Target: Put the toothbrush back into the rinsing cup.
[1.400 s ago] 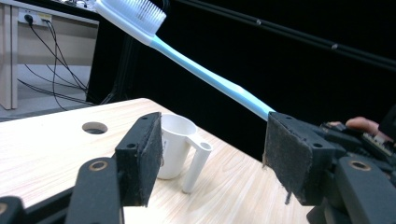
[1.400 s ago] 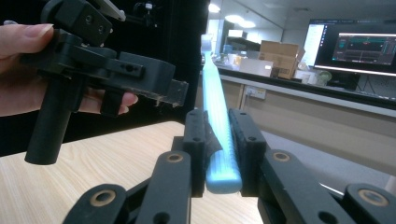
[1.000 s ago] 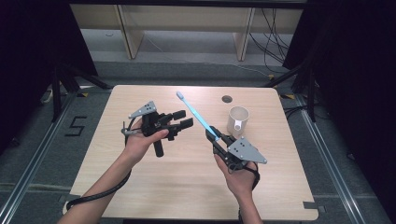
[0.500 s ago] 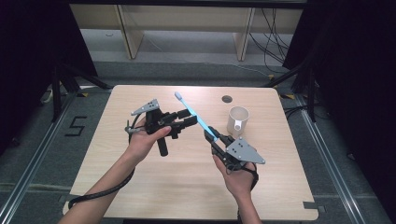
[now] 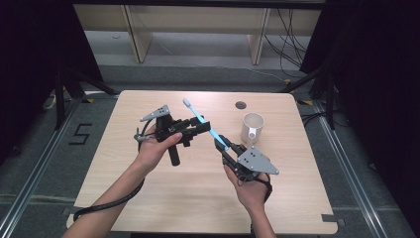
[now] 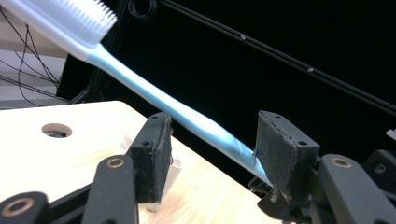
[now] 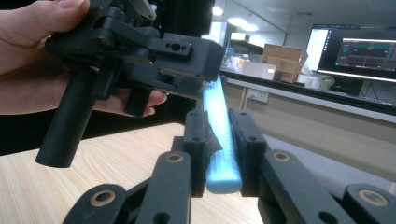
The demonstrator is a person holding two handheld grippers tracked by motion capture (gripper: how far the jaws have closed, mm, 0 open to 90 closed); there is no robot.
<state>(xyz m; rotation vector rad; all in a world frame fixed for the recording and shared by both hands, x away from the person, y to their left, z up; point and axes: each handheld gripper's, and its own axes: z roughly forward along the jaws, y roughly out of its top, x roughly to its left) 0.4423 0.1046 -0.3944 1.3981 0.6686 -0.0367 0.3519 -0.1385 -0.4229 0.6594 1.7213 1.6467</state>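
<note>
At mid-frame of the high view, the right gripper [image 5: 224, 147] is clamped on the toothbrush [image 5: 204, 123] handle's butt end. Its long axis runs up-left between the left gripper's [image 5: 202, 126] jaws, which have just been closing and stand apart, one pad [image 6: 279, 154] touching the handle.

One sign can be read: a large number "5" [image 5: 80, 134], made of dark tape strips on the grey floor [image 5: 34, 168]. In the high view it lies just beside the left edge of the worktop [image 5: 148, 198], near that edge's far half.

In the right gripper view, a monitor [image 7: 362, 53] stands far behind the worktop, at the upper right. Its screen shows dark windows with coloured lines and small rows of text, but the letters are too small and blurred to read. Cardboard boxes [image 7: 282, 53] stand to the left of this monitor; no print on them can be read.
</note>
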